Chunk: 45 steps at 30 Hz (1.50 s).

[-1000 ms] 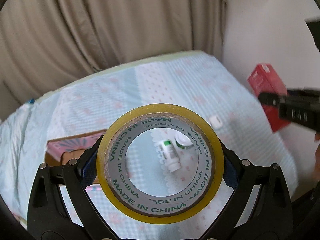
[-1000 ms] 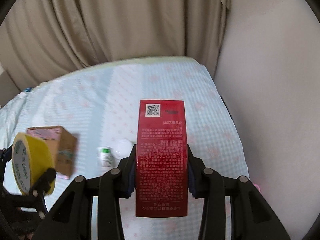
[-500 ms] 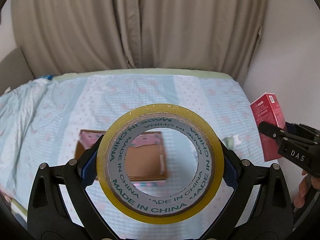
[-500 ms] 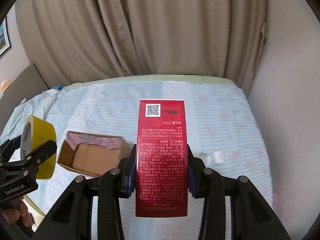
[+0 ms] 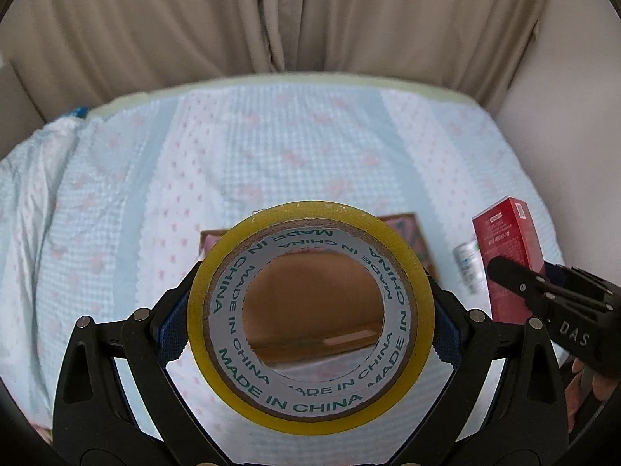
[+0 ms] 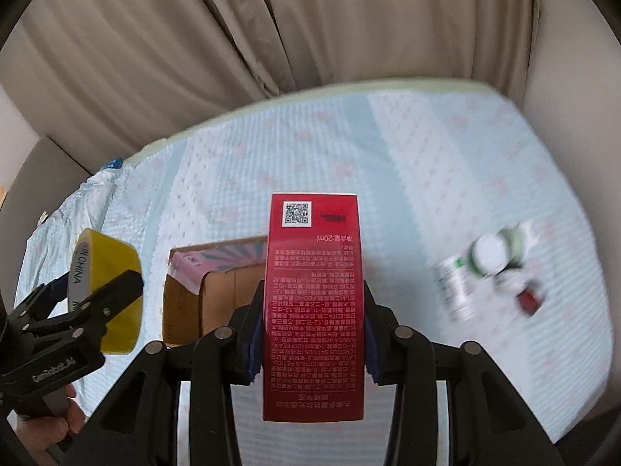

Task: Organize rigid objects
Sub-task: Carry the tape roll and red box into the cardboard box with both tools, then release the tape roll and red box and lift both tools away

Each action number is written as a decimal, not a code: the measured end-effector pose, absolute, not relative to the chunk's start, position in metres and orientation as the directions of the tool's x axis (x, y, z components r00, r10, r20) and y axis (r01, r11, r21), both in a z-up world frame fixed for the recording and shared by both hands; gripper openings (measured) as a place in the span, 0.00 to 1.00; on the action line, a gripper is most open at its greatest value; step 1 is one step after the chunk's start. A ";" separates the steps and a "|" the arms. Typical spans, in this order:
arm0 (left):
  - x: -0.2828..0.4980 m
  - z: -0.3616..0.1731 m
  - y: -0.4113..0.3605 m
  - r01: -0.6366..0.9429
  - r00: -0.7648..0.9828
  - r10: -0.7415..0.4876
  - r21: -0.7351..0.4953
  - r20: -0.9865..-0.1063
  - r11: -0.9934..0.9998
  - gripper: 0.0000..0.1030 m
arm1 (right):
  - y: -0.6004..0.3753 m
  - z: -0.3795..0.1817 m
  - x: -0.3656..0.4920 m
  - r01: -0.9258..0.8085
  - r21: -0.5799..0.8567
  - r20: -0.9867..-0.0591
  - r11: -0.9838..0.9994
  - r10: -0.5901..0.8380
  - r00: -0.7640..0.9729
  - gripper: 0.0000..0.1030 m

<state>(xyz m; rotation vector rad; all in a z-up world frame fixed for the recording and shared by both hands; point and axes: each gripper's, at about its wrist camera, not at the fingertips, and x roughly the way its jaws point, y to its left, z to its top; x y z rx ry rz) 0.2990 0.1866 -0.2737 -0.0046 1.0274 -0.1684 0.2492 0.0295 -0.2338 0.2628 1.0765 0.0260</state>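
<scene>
- The left gripper (image 5: 310, 324) is clamping a roll of yellow tape (image 5: 310, 312) by its outer rim, one blue pad pressing on each side, the open core facing the left wrist camera.
- The right gripper (image 6: 313, 330) is gripping a tall red box (image 6: 313, 306) by its two long sides, jaws closed onto it, the printed face with the square code pointing away toward the far edge of the bed.
- In the left wrist view the red box (image 5: 508, 260) is showing at the right, held up in the black fingers of the right gripper (image 5: 516, 272).
- In the right wrist view the tape (image 6: 106, 291) is showing at the left in the left gripper (image 6: 93, 295), with a person's fingers (image 6: 58, 423) wrapping the handle below it.
- An open cardboard box (image 6: 209, 291) with a pink patterned flap is sitting on the bed (image 6: 427, 155) near its near edge, partly behind the red box; through the tape's core the brown inside of that box (image 5: 310, 310) is showing.
- A small white bottle (image 6: 456, 291) with a green label is lying on its side toward the right edge of the bed, touching or just beside a white-capped round jar (image 6: 493, 252).
- A small dark red thing (image 6: 529, 299) is lying just beside them, too blurred to identify.
- The light blue bedcover with pink marks is stretching to the far edge, where beige curtains (image 6: 271, 31) are hanging.
</scene>
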 end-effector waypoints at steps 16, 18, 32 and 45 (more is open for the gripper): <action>0.400 -0.446 0.196 0.153 0.165 -0.125 -0.100 -0.978 0.983 0.94 | 0.081 -0.380 0.326 -0.041 0.116 -0.967 0.992 0.122 0.222 0.37; 0.402 -0.458 0.195 0.146 0.135 -0.121 -0.101 -0.984 0.984 0.94 | 0.083 -0.394 0.328 -0.062 0.106 -0.974 0.992 0.116 0.194 0.37; 0.418 -0.483 0.197 0.073 0.073 -0.127 -0.122 -0.989 0.990 1.00 | 0.092 -0.431 0.323 -0.203 0.141 -0.966 0.969 0.180 0.186 0.99; 0.402 -0.459 0.218 0.038 0.087 -0.104 -0.101 -0.991 0.994 1.00 | 0.101 -0.424 0.287 -0.239 0.150 -0.963 0.959 0.197 0.185 1.00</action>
